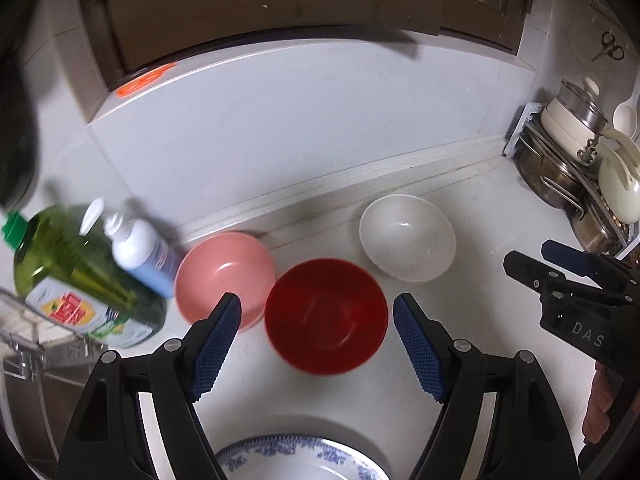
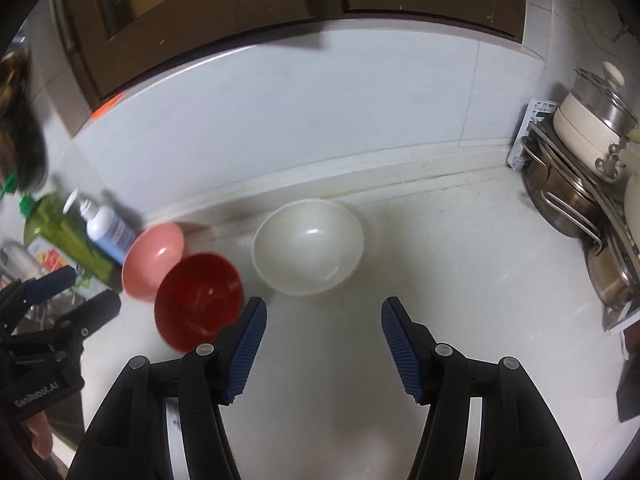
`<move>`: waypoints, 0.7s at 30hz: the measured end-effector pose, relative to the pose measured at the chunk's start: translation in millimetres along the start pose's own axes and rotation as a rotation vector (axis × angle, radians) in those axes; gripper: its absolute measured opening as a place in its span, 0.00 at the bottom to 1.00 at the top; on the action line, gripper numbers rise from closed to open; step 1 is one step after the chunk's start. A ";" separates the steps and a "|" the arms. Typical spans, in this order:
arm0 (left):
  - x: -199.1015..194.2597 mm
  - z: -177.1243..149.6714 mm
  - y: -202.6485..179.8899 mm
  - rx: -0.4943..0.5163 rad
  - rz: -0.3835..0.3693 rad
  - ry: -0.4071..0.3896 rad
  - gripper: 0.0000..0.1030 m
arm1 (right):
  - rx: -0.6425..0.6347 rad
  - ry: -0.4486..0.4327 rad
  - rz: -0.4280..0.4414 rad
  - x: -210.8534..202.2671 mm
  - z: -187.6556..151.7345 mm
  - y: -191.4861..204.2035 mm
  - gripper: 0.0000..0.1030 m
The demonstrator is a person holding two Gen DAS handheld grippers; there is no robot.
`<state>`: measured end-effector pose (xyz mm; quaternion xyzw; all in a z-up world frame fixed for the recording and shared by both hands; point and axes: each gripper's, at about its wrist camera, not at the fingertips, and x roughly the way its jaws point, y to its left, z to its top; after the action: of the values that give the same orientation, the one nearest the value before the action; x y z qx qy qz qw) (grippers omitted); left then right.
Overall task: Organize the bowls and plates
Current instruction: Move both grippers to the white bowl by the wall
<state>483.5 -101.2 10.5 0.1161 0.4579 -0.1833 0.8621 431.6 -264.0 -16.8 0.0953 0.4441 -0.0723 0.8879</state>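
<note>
Three bowls sit on the white counter: a pink bowl (image 1: 226, 274) (image 2: 154, 258), a red bowl (image 1: 326, 316) (image 2: 198, 300) and a white bowl (image 1: 408, 238) (image 2: 308, 246). A blue-patterned plate (image 1: 296, 458) lies at the near edge under my left gripper. My left gripper (image 1: 318, 316) is open and empty, its fingers on either side of the red bowl, above it. My right gripper (image 2: 324, 322) is open and empty, just in front of the white bowl. The right gripper also shows at the right of the left wrist view (image 1: 560, 264).
A green detergent bottle (image 1: 76, 276) and a white and blue pump bottle (image 1: 140, 252) stand left of the pink bowl. A rack of pots and lids (image 2: 580, 184) is at the right. A sink edge (image 1: 24, 344) is at the far left. A tiled wall runs behind.
</note>
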 end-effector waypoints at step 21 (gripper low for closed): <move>109.0 52.9 -22.7 0.010 -0.067 0.148 0.76 | 0.137 0.127 -0.031 79.6 46.3 -34.3 0.59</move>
<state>569.4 -164.1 -51.7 0.1181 0.5230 -0.2052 0.8188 507.5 -311.6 -57.1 0.1536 0.4948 -0.1100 0.8483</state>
